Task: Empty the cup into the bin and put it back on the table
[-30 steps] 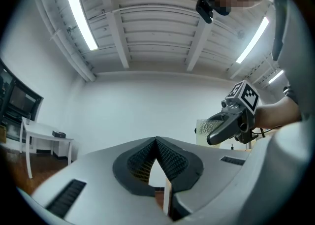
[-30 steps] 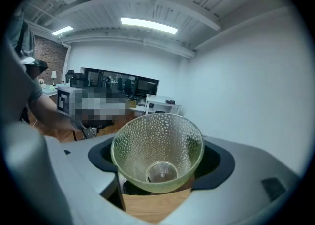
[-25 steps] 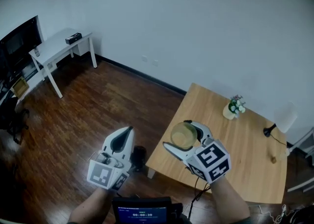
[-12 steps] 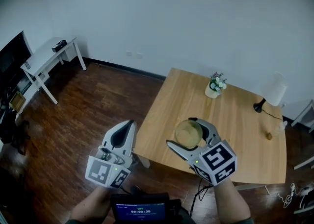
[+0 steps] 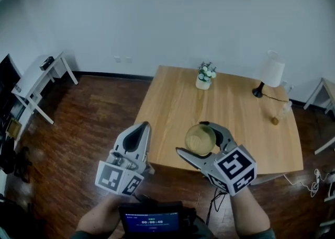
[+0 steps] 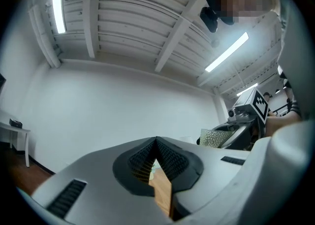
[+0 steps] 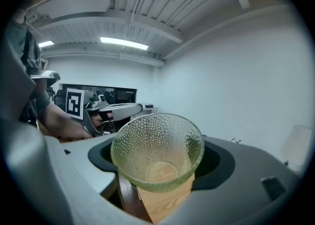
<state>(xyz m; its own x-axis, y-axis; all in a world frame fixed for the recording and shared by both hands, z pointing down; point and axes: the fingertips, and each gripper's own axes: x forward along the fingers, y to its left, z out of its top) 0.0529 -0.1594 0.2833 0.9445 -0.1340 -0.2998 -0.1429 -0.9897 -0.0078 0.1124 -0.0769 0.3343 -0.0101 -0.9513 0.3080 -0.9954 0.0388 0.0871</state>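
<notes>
A dimpled, pale green glass cup (image 5: 200, 139) sits between the jaws of my right gripper (image 5: 191, 138), which is shut on it above the front edge of the wooden table (image 5: 230, 110). In the right gripper view the cup (image 7: 157, 152) faces the camera mouth first and looks empty, with that gripper (image 7: 157, 162) clamped on its sides. My left gripper (image 5: 142, 127) is shut on nothing, over the dark wood floor left of the table. The left gripper view shows its jaws (image 6: 156, 141) closed, with the cup (image 6: 215, 138) off to the right. No bin is in view.
On the table stand a small pot of flowers (image 5: 203, 78), a white-shaded lamp (image 5: 269, 71) and a small brown object (image 5: 274, 121). A white side table (image 5: 39, 78) stands by the left wall. A screen device (image 5: 152, 221) hangs below my hands.
Both grippers have travelled along the table's side to its front edge, the cup still held. The table has shifted left in view and the white side table has receded.
</notes>
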